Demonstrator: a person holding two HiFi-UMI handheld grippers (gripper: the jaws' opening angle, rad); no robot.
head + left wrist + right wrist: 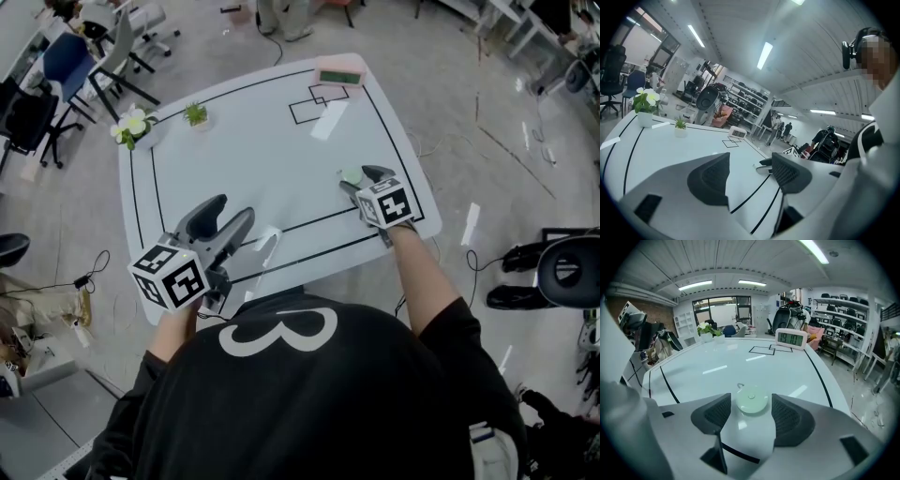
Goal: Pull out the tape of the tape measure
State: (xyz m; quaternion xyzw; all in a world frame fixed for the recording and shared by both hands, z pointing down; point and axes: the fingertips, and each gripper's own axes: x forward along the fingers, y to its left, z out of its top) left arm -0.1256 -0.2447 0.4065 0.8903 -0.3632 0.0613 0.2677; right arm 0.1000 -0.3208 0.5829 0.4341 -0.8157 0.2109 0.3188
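Observation:
The tape measure (351, 175) is a small round pale-green disc lying flat on the white table (253, 150), near its right front corner. My right gripper (361, 180) reaches down over it. In the right gripper view the disc (751, 401) lies between the two dark pads (717, 414), with a small loop at its far edge. The jaws stand open on either side with narrow gaps, not pressing on it. My left gripper (232, 217) hovers over the front left of the table, open (750, 172) with nothing between its jaws.
A digital clock (339, 72) stands at the table's far edge beside black outlined squares (309, 108). A small potted plant (196, 114) and a pot of white flowers (131, 124) sit at the far left. Office chairs (75, 56) stand on the floor around the table.

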